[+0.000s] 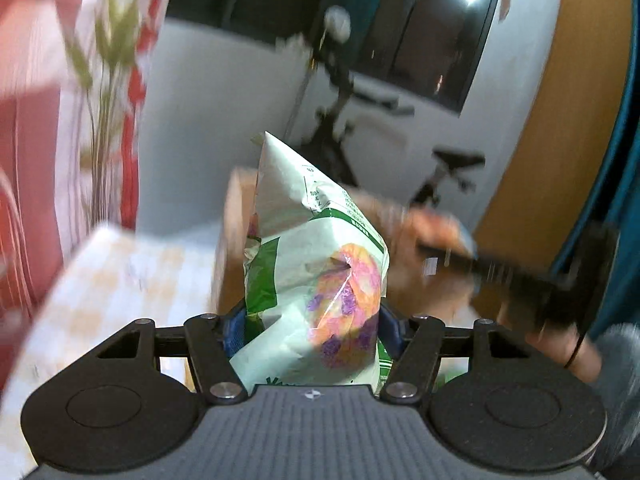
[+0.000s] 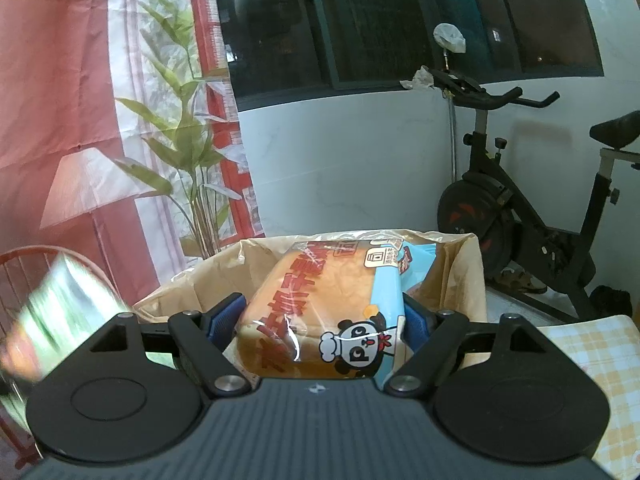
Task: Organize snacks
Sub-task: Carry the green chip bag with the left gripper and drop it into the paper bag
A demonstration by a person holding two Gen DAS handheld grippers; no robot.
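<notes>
The left tongs (image 1: 310,330) pinch a puffy snack bag (image 1: 316,264) at centre frame; it looks light, crinkly and crushable, so its lower body suits a gentle grip. The right tongs (image 2: 322,322) pinch a wrapped bread loaf (image 2: 324,312), soft and slippery-filmed, over the open paper bag (image 2: 468,276) at centre. Only the right view shows that bag sharply; the left view is blurred, with the checked bench (image 1: 104,280) at lower left.

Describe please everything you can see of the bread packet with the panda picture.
The clear plastic bread packet with a panda chef print holds a golden-brown loaf. It carries red characters along one side and a light blue panel with a label. The right gripper has its blue-padded jaws shut on both sides of it. It lies tilted, over the open brown paper bag.
</notes>
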